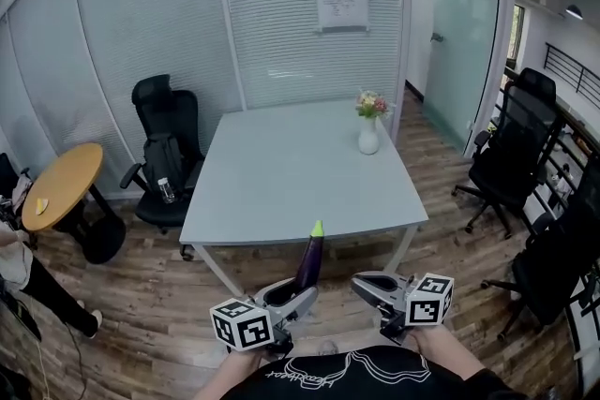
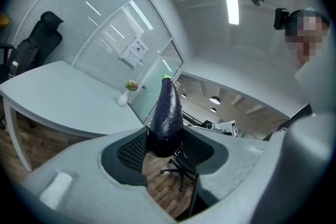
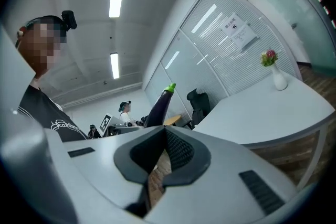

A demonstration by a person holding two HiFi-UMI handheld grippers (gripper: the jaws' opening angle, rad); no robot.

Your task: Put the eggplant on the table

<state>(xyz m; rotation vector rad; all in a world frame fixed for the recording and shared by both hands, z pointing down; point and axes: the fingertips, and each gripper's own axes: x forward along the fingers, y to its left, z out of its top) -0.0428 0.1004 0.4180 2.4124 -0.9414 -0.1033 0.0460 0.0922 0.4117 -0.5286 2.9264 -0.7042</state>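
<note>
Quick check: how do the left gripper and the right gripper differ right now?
The left gripper grips the eggplant, which stands upright, green tip up; the right gripper holds nothing. The left gripper's fingers stand apart round the eggplant's thick end; the right gripper's fingers are closed together. Both point toward the table and sit short of its near edge.

A square, pale grey table (image 1: 281, 173) is carried on white legs on a wood-plank floor (image 1: 141, 295). One white vase (image 1: 368, 138) with flowers is set upright near the table's far right corner. A black office chair (image 1: 167, 145) is parked on the floor just beside the left edge. A round wooden table (image 1: 61, 183) is placed further left.
</note>
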